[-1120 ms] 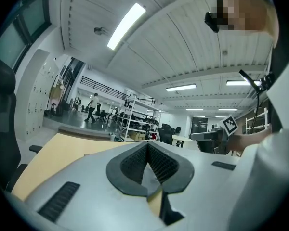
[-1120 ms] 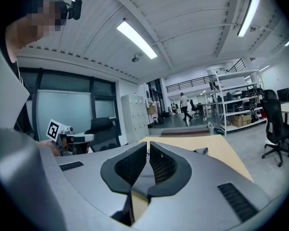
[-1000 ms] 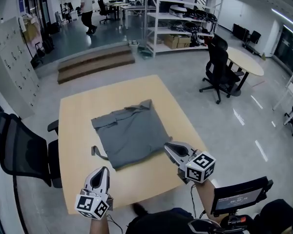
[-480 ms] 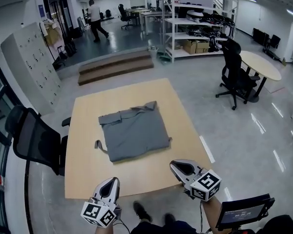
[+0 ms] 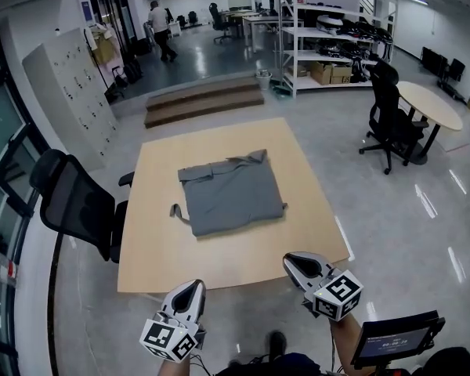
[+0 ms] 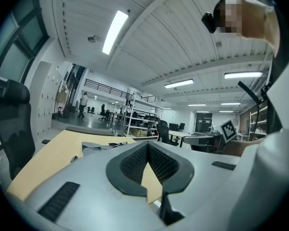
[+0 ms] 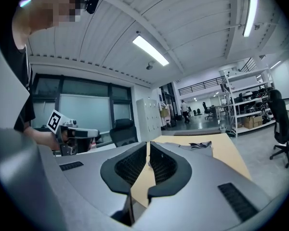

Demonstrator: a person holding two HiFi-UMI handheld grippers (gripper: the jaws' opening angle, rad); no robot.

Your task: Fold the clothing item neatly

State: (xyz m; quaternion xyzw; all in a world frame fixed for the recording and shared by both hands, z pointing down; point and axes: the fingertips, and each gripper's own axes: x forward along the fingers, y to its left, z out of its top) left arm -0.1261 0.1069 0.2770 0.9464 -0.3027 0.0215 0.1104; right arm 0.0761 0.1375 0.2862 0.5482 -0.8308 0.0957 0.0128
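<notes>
A grey garment [image 5: 231, 193] lies folded into a rough square in the middle of the wooden table [image 5: 160, 249], with a sleeve end sticking out at its left and a collar at its far edge. It also shows low and far in the left gripper view as grey cloth [image 6: 102, 147] and in the right gripper view as a grey garment [image 7: 201, 146]. My left gripper [image 5: 194, 287] is shut and empty, off the table's near edge. My right gripper [image 5: 294, 260] is shut and empty too, beyond the table's near right corner. Both are well apart from the garment.
A black mesh chair [image 5: 74, 206] stands at the table's left side. Another black chair [image 5: 388, 112] and a round table [image 5: 431, 106] stand to the right. Steps [image 5: 204, 100], shelving [image 5: 329, 37] and a walking person [image 5: 163, 28] are at the back. A screen [image 5: 392, 339] is by my right arm.
Both grippers have drawn back from the table towards me, and the view has backed away with them. The right gripper, earlier at the garment's near right corner, is now off the table. The garment lies unmoved.
</notes>
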